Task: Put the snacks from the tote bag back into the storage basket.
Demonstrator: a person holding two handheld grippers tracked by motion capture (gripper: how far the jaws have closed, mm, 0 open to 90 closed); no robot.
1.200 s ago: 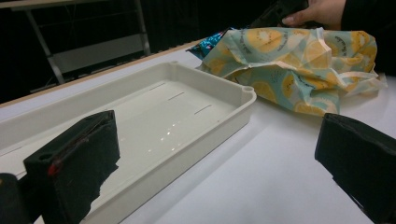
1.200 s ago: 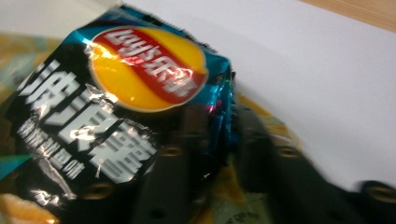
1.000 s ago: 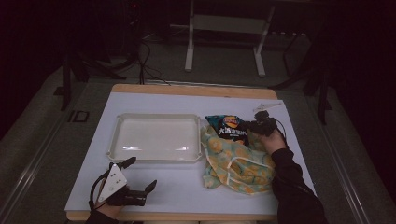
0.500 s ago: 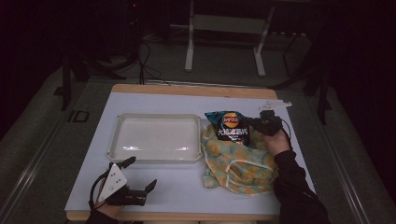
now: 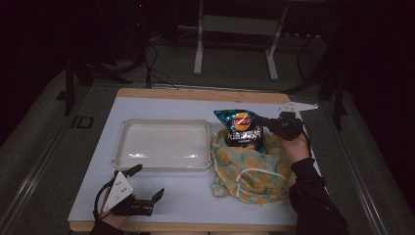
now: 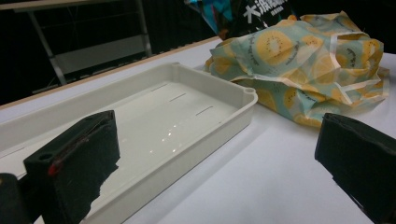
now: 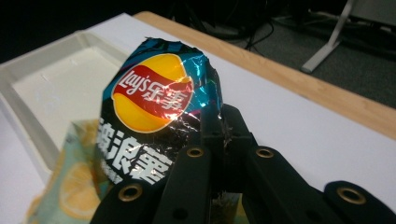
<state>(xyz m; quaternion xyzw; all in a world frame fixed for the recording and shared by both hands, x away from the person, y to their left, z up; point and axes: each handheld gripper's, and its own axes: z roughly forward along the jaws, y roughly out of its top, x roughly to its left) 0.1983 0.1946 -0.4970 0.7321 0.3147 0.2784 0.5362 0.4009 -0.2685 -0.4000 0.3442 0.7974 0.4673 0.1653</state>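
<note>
Higher now than a second ago, my right gripper (image 5: 268, 128) stays clamped on the Lay's chip bag (image 5: 241, 128) above the fruit-print bag (image 5: 252, 169); I lift slowly toward the tray (image 5: 165, 164), left gripper (image 5: 147, 183) open.

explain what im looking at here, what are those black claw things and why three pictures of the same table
No robot here: a person holds a hand-held clamp with two black jaws in each hand. One picture comes from a camera above the table; the other two from small cameras riding on each clamp, looking along its jaws.

On the white table lie an empty cream tray and a fruit-print cloth bag.

The right gripper is shut on the edge of a Lay's chip bag, held above the cloth bag; its own camera shows the jaws pinching the foil.

The left gripper rests near the table's front edge, jaws open and empty, facing the tray.
</note>
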